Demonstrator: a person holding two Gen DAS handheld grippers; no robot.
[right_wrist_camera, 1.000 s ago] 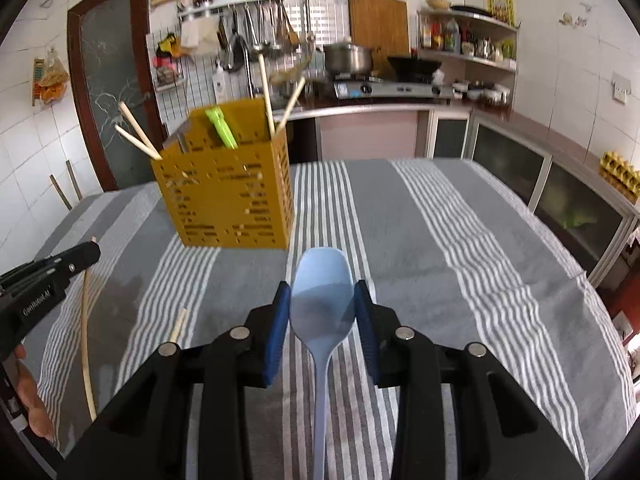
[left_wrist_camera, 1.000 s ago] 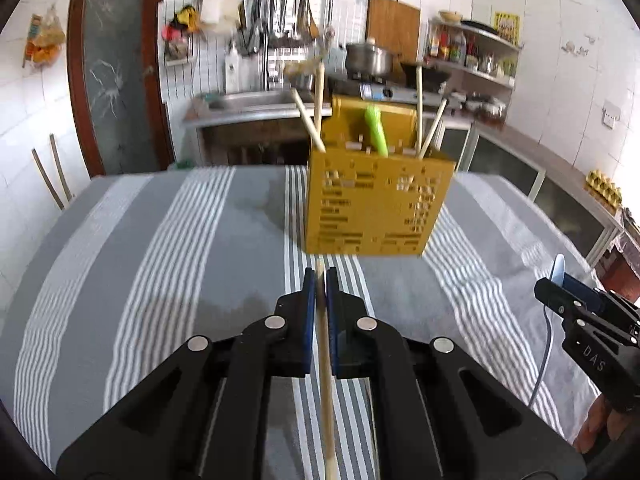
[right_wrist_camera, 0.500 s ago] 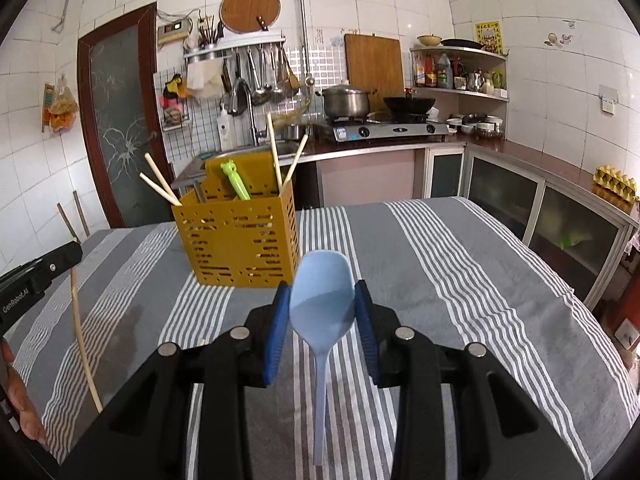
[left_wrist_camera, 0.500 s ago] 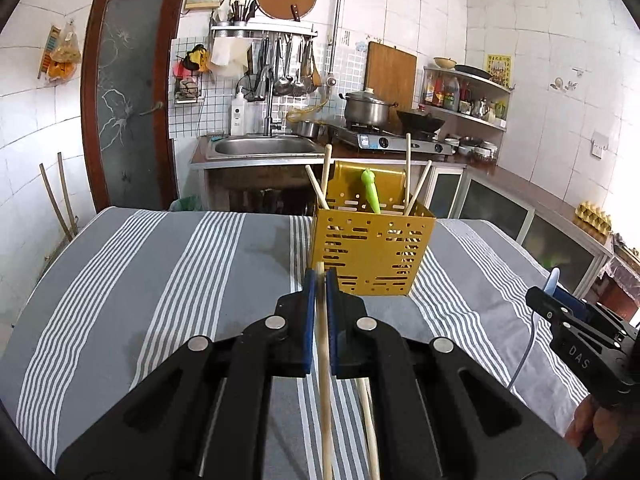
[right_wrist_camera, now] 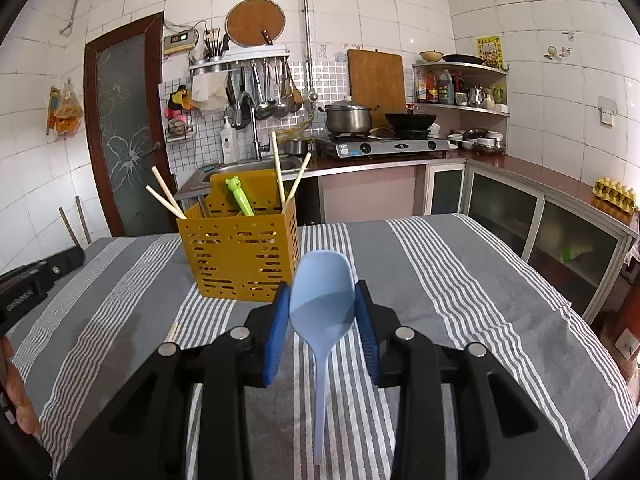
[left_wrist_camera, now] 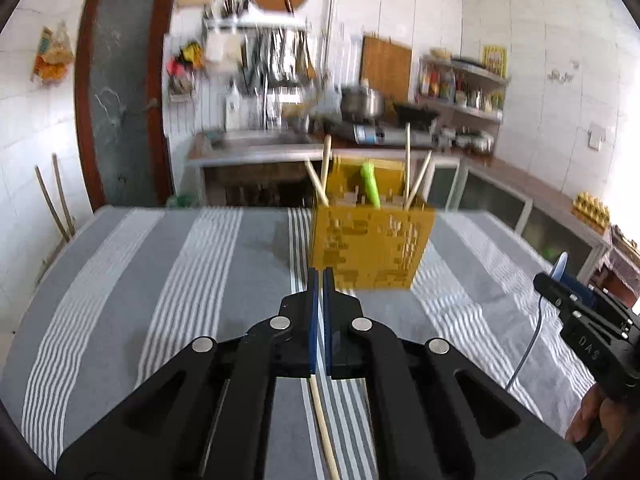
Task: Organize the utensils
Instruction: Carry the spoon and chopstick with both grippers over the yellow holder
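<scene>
The left gripper (left_wrist_camera: 320, 280) has its blue pads pressed together on a single chopstick (left_wrist_camera: 325, 432), whose long axis runs along the fingers; the visible end trails back under the gripper toward the near edge of the striped tablecloth (left_wrist_camera: 160, 280), and its front end is hidden between the pads. The left view is blurred.

The right gripper (right_wrist_camera: 322, 312) pinches a pale blue spoon (right_wrist_camera: 322, 296) by the sides of its bowl. The bowl points up and forward, and the handle hangs straight down between the fingers.

The yellow slotted holder (right_wrist_camera: 240, 256) stands upright near the far edge of the tablecloth, holding four chopsticks that lean outward and a green frog-topped utensil (right_wrist_camera: 239, 196). Another chopstick end (right_wrist_camera: 173, 331) lies on the cloth just in front of the holder.
</scene>
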